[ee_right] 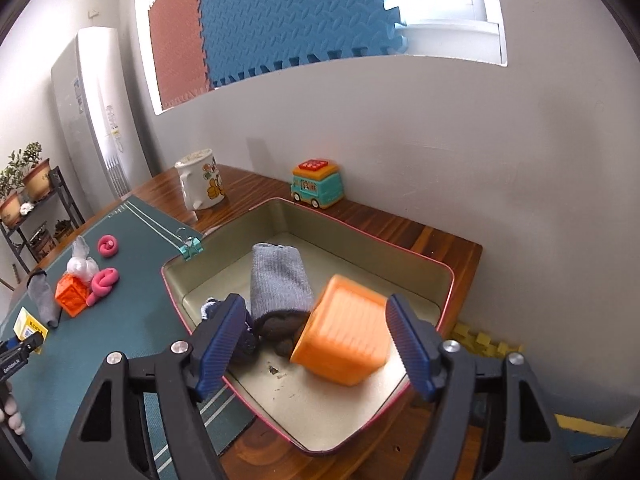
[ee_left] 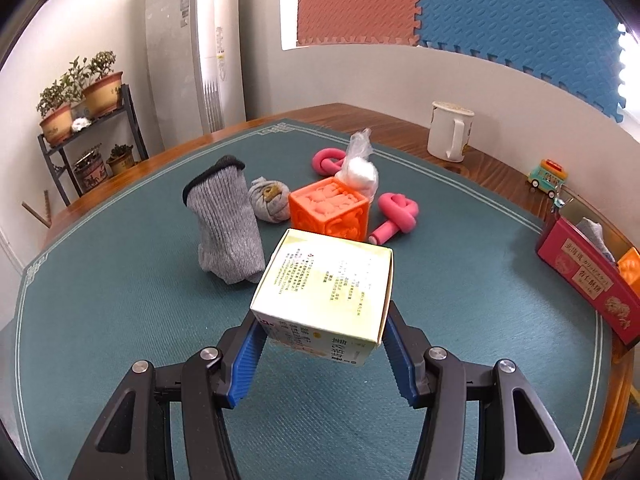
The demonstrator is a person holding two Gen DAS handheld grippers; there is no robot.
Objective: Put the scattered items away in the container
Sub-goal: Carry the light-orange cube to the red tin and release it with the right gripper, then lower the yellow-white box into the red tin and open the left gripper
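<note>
My left gripper (ee_left: 322, 330) is shut on a yellow-white carton box (ee_left: 326, 284), held above the green mat (ee_left: 120, 340). Beyond it lie a grey glove (ee_left: 224, 224), a balled grey sock (ee_left: 270, 200), an orange embossed cube (ee_left: 330, 210), a plastic bag with white balls (ee_left: 360, 168) and two pink foam knots (ee_left: 394, 212). My right gripper (ee_right: 312, 342) is open above the red-rimmed tin container (ee_right: 436, 280). Between its pads, blurred, an orange cube (ee_right: 344, 336) is in the tin, beside a grey sock (ee_right: 278, 280) and dark socks (ee_right: 280, 328).
A white mug (ee_left: 448, 132) and a toy bus (ee_left: 548, 174) stand on the wooden table by the wall. A teal binder clip (ee_right: 192, 246) sits at the tin's corner. The tin also shows at the right edge of the left wrist view (ee_left: 580, 276). A plant shelf (ee_left: 88, 132) stands far left.
</note>
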